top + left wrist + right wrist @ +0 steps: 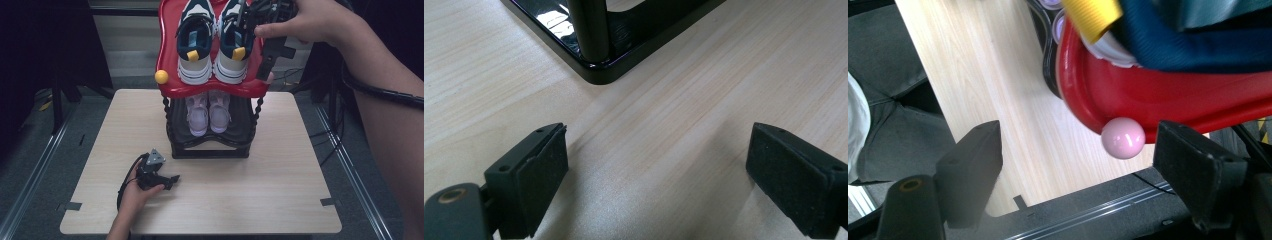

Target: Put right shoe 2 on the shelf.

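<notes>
Standing on the red top shelf (pixel 172 87) of the rack (pixel 210 147), the navy-and-white sneakers (pixel 215 37) sat side by side at the far middle of the table (pixel 280 200), heels toward the near edge, each with a yellow tab at the heel. The right gripper (pixel 267 60) hung just beside the right sneaker, at the shelf's right rim, jaws apart and released, grasping nothing; in the right gripper view a pink knob (pixel 1123 138) under the red rim lay between its jaws, apart from both. A yellow knob (pixel 161 76) marked the shelf's left corner. Pink shoes (pixel 208 112) stood on the black shelf below. The left gripper (pixel 167 181) rested on the table near the rack's left foot, jaws wide and released over bare wood.
</notes>
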Tool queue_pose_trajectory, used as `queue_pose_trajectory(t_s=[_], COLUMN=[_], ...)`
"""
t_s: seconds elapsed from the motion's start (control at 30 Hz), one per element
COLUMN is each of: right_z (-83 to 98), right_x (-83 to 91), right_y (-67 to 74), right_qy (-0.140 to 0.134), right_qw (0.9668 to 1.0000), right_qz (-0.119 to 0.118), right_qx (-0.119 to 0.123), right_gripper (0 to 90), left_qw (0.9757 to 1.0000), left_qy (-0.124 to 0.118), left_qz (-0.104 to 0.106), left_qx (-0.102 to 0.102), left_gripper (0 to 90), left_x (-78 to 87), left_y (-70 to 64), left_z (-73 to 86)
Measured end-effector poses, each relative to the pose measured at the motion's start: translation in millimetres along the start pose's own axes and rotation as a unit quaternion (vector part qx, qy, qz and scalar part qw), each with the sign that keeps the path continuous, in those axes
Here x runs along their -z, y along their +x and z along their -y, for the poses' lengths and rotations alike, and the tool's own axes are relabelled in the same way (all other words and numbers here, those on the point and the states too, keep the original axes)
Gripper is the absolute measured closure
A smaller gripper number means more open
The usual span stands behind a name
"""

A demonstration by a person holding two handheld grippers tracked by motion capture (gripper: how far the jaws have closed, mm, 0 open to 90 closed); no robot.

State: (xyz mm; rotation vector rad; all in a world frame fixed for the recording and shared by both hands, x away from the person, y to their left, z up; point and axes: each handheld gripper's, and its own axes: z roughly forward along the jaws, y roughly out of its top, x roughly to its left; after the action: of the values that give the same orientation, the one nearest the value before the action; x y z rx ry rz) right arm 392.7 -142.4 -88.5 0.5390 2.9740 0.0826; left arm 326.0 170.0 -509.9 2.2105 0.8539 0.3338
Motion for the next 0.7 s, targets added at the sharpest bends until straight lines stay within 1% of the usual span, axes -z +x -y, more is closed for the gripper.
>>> queue_pose_trajectory(t_s=[0.1,0.3,0.47,0.6,0.63,0.7], right_z=[4.8,15.5,24.8,32.6,34.5,38.8], right_x=[-2.0,-7.6,-12.6,-18.5,-19.7,-23.2], right_y=[2.7,6.5,10.0,14.9,16.4,18.7], right_qy=[0.0,0.016,0.015,0.016,0.02,0.019], right_qw=[1.0,0.9998,0.9998,0.9997,0.9996,0.9995], right_qz=[-0.003,-0.011,-0.013,-0.017,-0.019,-0.023], right_qx=[-0.001,0.0,0.003,0.005,0.004,0.008], right_gripper=[19.7,19.9,19.9,19.9,20.0,20.0], left_qw=[1.0,1.0,1.0,1.0,1.0,1.0], left_qy=[0.0,0.0,0.0,0.0,0.0,0.0], left_qz=[0.0,0.0,0.0,0.0,0.0,0.0], left_qx=[0.0,-0.001,0.0,0.0,0.0,0.0], left_gripper=[9.4,9.4,9.4,9.4,9.3,9.4], left_x=[0.1,0.0,0.0,0.0,0.0,0.0], left_y=[0.1,0.1,0.0,0.0,0.0,0.1], left_z=[0.0,0.0,0.0,0.0,0.0,0.0])
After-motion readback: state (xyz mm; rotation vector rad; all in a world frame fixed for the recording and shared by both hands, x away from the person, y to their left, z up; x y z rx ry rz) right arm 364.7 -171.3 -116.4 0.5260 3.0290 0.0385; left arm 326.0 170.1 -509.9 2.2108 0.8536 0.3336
